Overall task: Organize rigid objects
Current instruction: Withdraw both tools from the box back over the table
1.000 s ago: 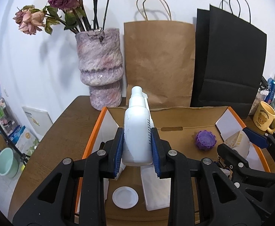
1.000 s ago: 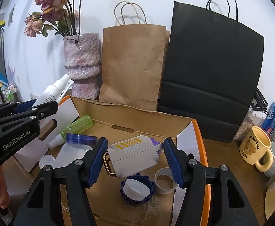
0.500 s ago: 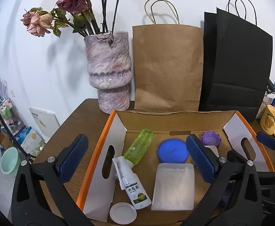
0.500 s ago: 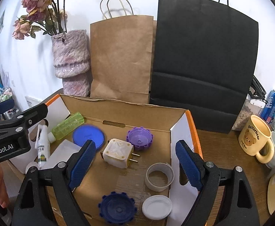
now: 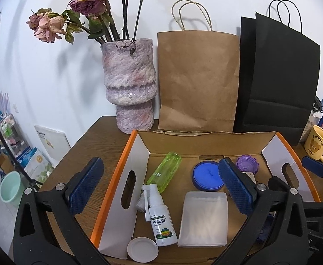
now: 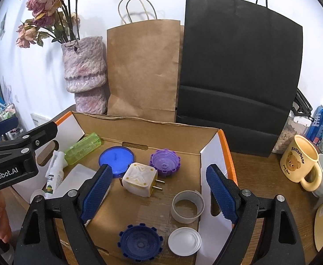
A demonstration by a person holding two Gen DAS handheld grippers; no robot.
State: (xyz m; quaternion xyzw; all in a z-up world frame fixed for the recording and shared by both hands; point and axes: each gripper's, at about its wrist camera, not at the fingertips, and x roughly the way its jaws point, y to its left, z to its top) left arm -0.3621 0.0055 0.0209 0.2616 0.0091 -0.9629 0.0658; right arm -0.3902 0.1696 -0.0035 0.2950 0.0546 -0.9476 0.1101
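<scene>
Tape ring, dark cap: right view only.

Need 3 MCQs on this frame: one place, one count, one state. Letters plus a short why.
1. Where does the white plug adapter lie?
A. in the cardboard box
B. in the yellow mug
C. in the black bag

2. How many toothed caps are in the box?
A. one
B. two
C. four

3. The right tongs are:
A. shut on the plug
B. shut on tape
C. open

Answers:
1 A: it rests on the box floor.
2 B: purple cap and dark blue cap.
3 C: pads apart, nothing between; the left tongs are open too.
</scene>
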